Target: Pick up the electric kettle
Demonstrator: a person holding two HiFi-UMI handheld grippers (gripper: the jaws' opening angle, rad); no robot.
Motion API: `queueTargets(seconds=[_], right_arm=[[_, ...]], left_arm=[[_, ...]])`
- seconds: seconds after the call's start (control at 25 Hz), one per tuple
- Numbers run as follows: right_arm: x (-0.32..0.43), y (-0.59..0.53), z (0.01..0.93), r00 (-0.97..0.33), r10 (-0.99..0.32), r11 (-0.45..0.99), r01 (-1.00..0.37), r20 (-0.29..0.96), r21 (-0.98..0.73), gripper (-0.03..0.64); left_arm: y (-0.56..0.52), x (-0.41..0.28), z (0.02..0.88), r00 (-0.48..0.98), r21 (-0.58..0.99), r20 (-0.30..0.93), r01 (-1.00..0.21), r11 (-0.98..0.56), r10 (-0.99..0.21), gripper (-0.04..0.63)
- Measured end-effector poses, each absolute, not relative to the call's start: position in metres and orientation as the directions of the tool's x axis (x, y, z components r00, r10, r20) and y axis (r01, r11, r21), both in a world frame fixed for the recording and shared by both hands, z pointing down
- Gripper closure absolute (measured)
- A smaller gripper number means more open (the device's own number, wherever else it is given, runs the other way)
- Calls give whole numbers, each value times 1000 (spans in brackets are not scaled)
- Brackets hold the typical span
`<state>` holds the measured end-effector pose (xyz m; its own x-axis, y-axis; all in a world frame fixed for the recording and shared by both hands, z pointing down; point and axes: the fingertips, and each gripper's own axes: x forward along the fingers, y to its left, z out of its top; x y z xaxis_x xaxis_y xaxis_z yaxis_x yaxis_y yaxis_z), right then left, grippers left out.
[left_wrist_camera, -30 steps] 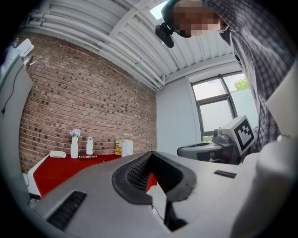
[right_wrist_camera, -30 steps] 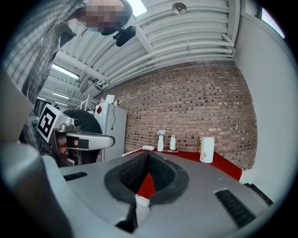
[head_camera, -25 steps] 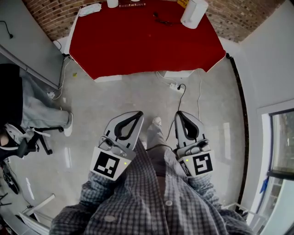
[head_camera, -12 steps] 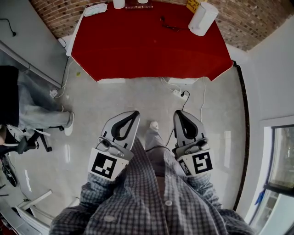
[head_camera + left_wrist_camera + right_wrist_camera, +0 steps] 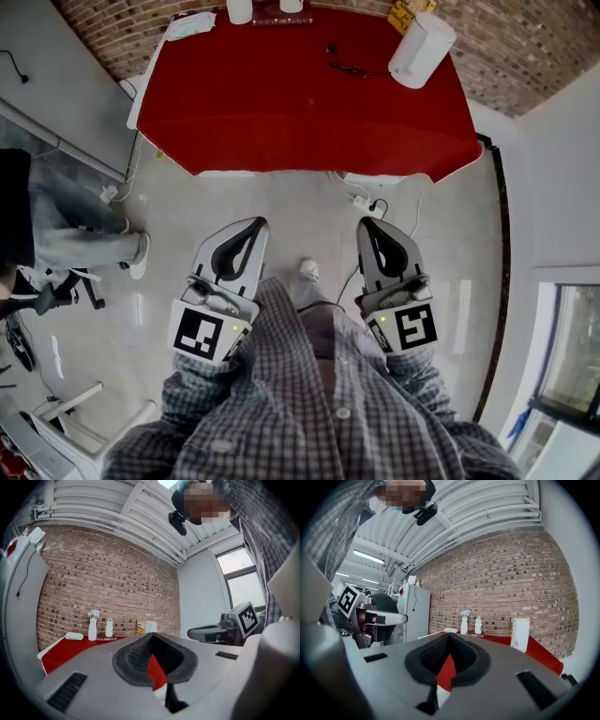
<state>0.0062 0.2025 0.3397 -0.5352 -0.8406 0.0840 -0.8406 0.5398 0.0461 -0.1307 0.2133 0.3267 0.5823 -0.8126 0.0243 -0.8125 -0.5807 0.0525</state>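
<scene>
The electric kettle [image 5: 422, 49] is a white cylinder standing at the far right corner of the red table [image 5: 281, 112]. It also shows as a white cylinder in the right gripper view [image 5: 520, 634] and, small, in the left gripper view [image 5: 151, 626]. My left gripper [image 5: 253, 225] and right gripper [image 5: 370, 225] are held level over the concrete floor, well short of the table's near edge. Both point toward the table. The jaws of each are shut with nothing between them. In its own view, the left gripper [image 5: 151, 635] and the right gripper [image 5: 450, 635] each show their tips meeting.
A white vase with flowers [image 5: 464, 623] and a white bottle [image 5: 478, 625] stand at the table's back edge. A black cable [image 5: 349, 66] and a white cloth [image 5: 190, 25] lie on the table. A power strip [image 5: 361, 202] lies below its front edge. Another person's legs [image 5: 75, 239] are at left.
The table has drawn nearer and shows larger in the head view. Both grippers have moved forward toward it, and the left one has drifted a little outward to the left. Both stayed shut.
</scene>
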Motion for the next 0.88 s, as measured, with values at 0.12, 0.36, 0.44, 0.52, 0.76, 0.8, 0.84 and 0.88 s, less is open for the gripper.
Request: queueTargets(seconds=[0.12, 0.36, 0.44, 0.52, 0.76, 0.8, 0.84, 0.88], right_arm=[[16, 185, 339, -543, -836, 547, -835, 85, 48, 612], [35, 154, 335, -554, -830, 557, -830, 64, 37, 612], [38, 145, 334, -560, -827, 562, -826, 56, 36, 612], [42, 139, 333, -566, -823, 568, -822, 55, 37, 612], [59, 122, 340, -559, -822, 566, -823, 108, 47, 612], [61, 120, 343, -554, -823, 562, -826, 124, 47, 612], [63, 117, 344, -549, -826, 558, -828, 128, 46, 612], [65, 115, 345, -545, -829, 554, -831, 123, 45, 612]], left_arm=[[197, -124, 326, 570, 39, 32, -821, -569, -821, 594], [166, -105, 316, 562, -7, 28, -827, -563, -826, 594], [158, -102, 314, 555, 3, 22, -832, -555, -832, 594], [152, -97, 313, 553, 14, 7, -833, -553, -833, 594], [140, -80, 313, 565, 9, 27, -825, -565, -824, 594], [137, -80, 313, 564, 11, 30, -826, -564, -825, 594], [134, -80, 314, 563, 13, 30, -827, -563, -826, 594], [131, -80, 314, 562, 15, 28, -827, -562, -827, 594]])
